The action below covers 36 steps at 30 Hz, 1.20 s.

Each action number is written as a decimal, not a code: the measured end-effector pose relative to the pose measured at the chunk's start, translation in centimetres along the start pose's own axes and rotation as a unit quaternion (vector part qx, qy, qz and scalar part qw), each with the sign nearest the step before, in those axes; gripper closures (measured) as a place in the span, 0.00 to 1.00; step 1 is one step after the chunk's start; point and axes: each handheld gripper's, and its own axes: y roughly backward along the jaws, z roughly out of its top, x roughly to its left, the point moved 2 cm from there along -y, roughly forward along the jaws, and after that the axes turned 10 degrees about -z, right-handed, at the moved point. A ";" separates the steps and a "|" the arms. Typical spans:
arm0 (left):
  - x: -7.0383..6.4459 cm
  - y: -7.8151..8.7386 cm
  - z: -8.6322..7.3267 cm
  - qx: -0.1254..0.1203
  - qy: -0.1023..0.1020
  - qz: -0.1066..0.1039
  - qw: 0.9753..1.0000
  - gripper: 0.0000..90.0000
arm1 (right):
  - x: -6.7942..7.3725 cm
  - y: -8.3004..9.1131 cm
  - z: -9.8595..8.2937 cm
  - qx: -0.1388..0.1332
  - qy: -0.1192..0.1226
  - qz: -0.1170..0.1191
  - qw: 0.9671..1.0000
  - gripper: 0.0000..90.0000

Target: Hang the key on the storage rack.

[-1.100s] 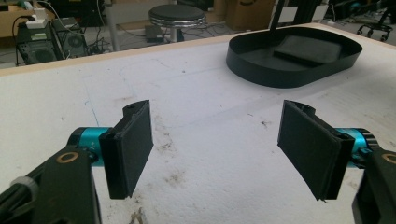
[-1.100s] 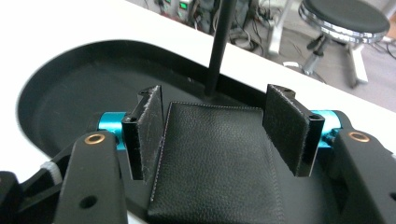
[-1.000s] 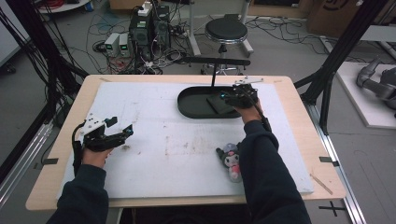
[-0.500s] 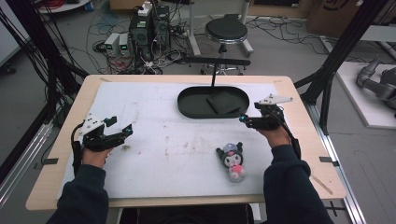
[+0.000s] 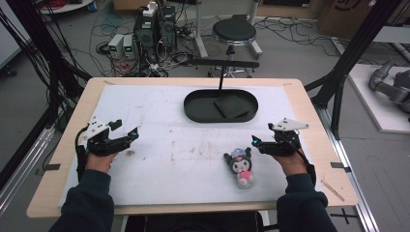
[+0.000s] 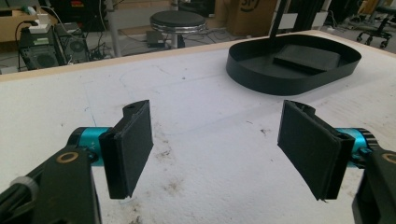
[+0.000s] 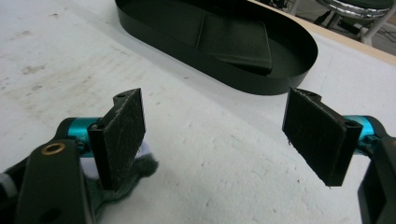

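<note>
Plush toy (image 5: 240, 166) is seen lying on the white mat (image 5: 159, 145), near-right, just beside the right gripper (image 5: 256, 143); no contact. Its jaws are spread wide, nothing held. Left gripper (image 5: 131, 134) is parked far left, jaws likewise spread, empty. Black tray (image 5: 221, 106) is set behind.

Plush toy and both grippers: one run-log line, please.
left gripper: open, idle | right gripper: open, beside plush toy | plush toy: on table | tray: holds black pad

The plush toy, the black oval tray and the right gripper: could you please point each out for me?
plush toy (image 5: 240, 166): high view, on its face.
black oval tray (image 5: 193, 108): high view, on its left rim.
right gripper (image 5: 255, 142): high view, between its fingers' tips.
</note>
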 end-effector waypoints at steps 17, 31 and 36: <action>-0.1 -0.3 0.0 0.005 -0.004 -0.003 1.000 0.30 | 1.1 0.8 -1.5 0.022 0.020 0.045 0.999 0.29; -0.3 -0.7 0.0 0.013 -0.008 -0.006 1.000 0.30 | 1.8 0.5 -1.8 0.055 -0.007 0.141 0.989 0.37; -0.2 -0.6 0.0 0.013 -0.005 -0.005 1.000 0.30 | 4.7 -0.2 -1.5 0.092 0.015 0.117 0.989 0.20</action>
